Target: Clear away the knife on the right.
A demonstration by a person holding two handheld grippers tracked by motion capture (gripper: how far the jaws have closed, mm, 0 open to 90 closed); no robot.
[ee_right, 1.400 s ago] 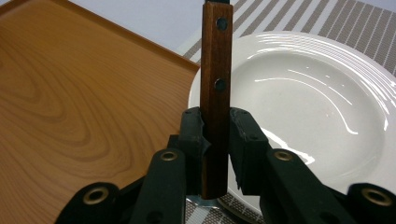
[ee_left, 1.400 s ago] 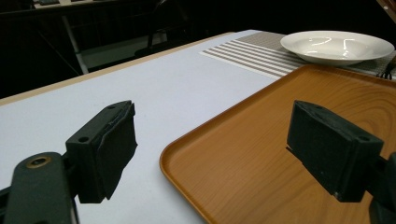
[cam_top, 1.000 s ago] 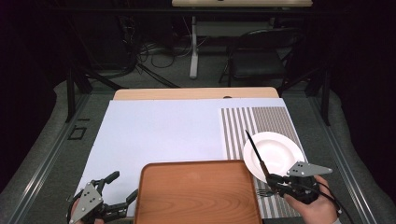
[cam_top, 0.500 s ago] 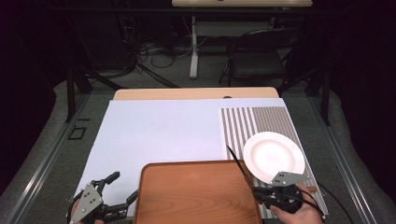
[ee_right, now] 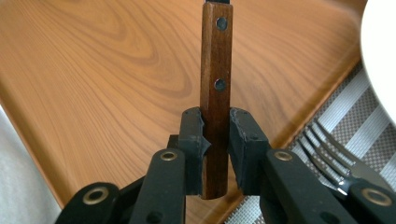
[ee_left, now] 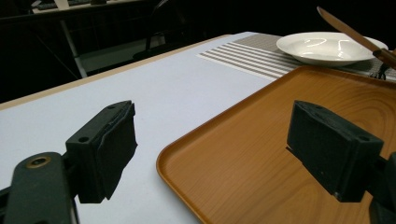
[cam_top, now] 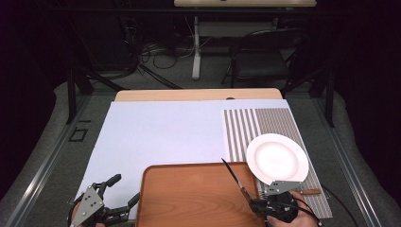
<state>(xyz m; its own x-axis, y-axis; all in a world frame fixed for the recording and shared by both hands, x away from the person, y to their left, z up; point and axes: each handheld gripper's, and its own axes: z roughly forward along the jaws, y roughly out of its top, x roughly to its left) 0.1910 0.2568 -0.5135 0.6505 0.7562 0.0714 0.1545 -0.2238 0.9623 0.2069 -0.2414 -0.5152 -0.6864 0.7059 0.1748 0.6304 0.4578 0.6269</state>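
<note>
1. Tabletop (cam_top: 156,137) carries a wooden tray (cam_top: 189,198) at its near edge, with a striped placemat (cam_top: 274,123) just beside the tray on the right.
2. White plate (cam_top: 276,156) sits on the placemat, and a fork (ee_right: 334,151) lies on the mat near the tray's corner.
3. Knife (cam_top: 236,182) is the thing in hand: it hangs over the tray's right part, its blade slanting up and away and its wooden handle low. Judging by this, the step is carrying the knife across to the tray.
4. Right tongs (ee_right: 216,140) are closed on the knife's handle near its butt end, pads pressing both sides.
5. Left tongs (ee_left: 210,154) stand wide open and empty at the tray's left edge, touching nothing.
6. Next move likely calls for lowering the knife until it lies flat on the tray, then easing the grip open.
</note>
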